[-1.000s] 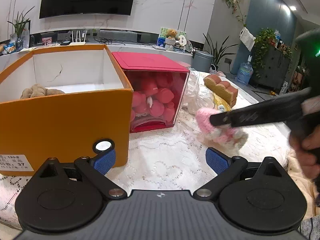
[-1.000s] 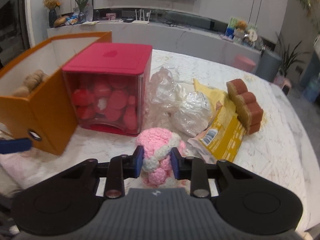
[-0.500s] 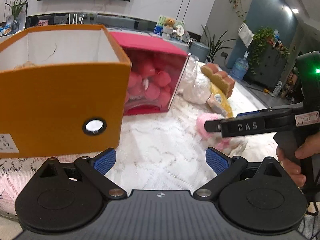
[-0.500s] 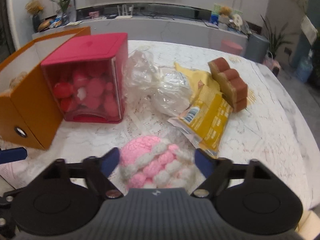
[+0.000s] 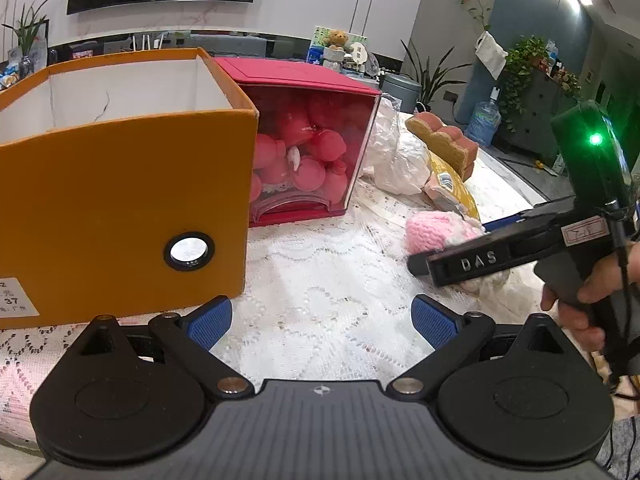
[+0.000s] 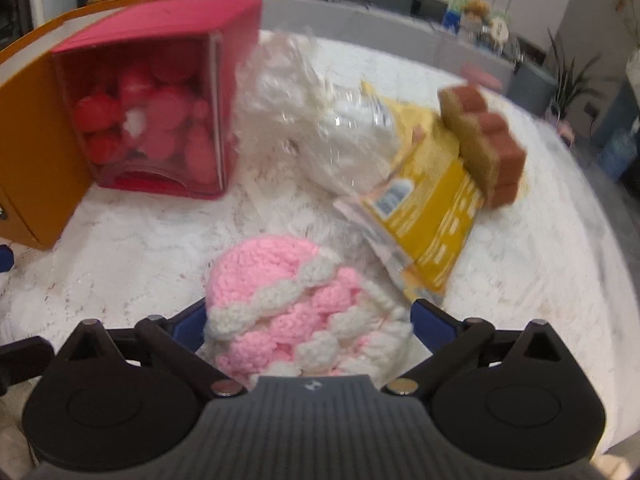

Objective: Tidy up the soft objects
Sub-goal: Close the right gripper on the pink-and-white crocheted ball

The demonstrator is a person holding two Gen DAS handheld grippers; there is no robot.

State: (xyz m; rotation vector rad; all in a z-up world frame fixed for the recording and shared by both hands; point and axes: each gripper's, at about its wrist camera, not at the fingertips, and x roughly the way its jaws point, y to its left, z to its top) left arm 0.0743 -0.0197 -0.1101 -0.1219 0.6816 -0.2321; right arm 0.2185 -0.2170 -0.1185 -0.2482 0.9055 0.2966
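A pink and white crocheted toy [image 6: 292, 300] lies on the lace tablecloth between the wide-open fingers of my right gripper [image 6: 308, 320]; the pads do not press it. It also shows in the left wrist view [image 5: 436, 232], partly behind the right gripper [image 5: 460, 264]. My left gripper [image 5: 322, 318] is open and empty, low over the cloth just right of the open orange box [image 5: 120, 184]. A red box [image 5: 308, 148] of pink plush pieces stands behind it.
A crumpled clear plastic bag [image 6: 304, 120], a yellow snack packet [image 6: 428, 216] and a brown toast-shaped cushion [image 6: 484, 140] lie behind the toy. The orange box [image 6: 28, 152] and red box [image 6: 156, 100] stand to the left.
My right gripper opened and let go of the crocheted toy, which now rests on the cloth. My left gripper dropped lower and drew back beside the orange box.
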